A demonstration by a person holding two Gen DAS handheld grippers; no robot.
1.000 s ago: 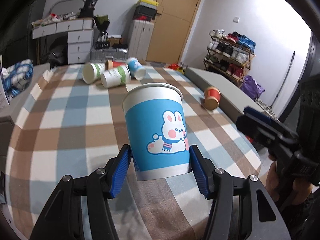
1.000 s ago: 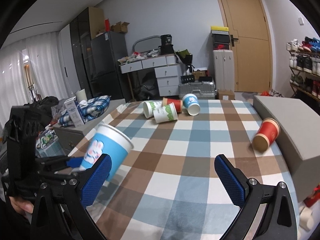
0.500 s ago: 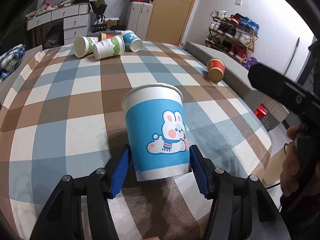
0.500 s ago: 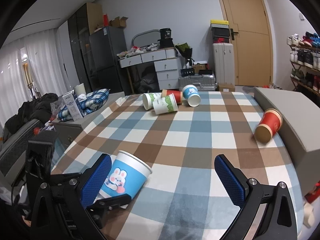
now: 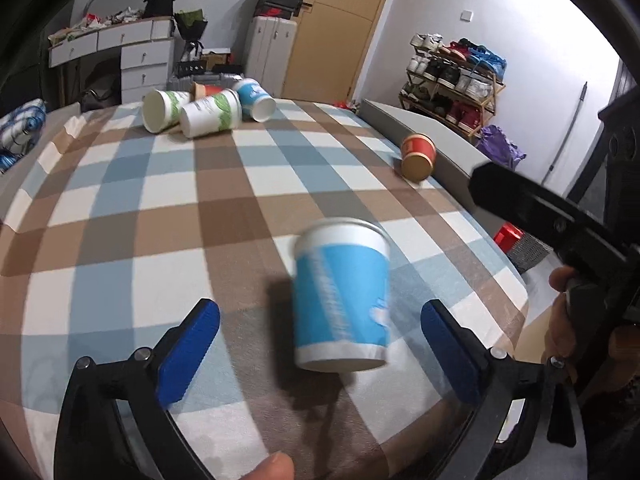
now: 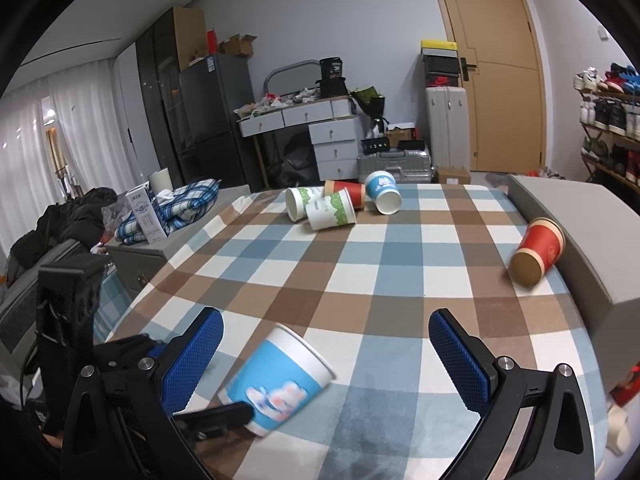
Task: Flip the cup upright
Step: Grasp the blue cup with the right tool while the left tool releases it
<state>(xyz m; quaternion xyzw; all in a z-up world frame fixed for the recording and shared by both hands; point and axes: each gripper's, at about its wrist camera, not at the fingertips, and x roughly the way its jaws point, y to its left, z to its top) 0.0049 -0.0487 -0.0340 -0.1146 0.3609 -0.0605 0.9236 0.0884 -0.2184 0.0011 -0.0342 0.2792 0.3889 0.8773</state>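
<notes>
A blue and white paper cup with a rabbit print [image 5: 342, 296] is between the open blue pads of my left gripper [image 5: 318, 344], free of both and blurred by motion, mouth up, at the near edge of the checked table [image 5: 180, 200]. In the right wrist view the same cup [image 6: 280, 376] leans to the right, with a finger of the left gripper beside its base. My right gripper [image 6: 326, 356] is open and empty above the table's near edge.
Several cups lie on their sides at the far end of the table [image 6: 340, 204]. A red cup [image 6: 538, 254] lies against a grey box [image 6: 592, 232] at the right. A cabinet with folded cloth [image 6: 184, 204] stands left of the table.
My left gripper was shut on the blue cup and has now opened. The cup has come free, moved slightly ahead and is still in motion. The right gripper has stayed open.
</notes>
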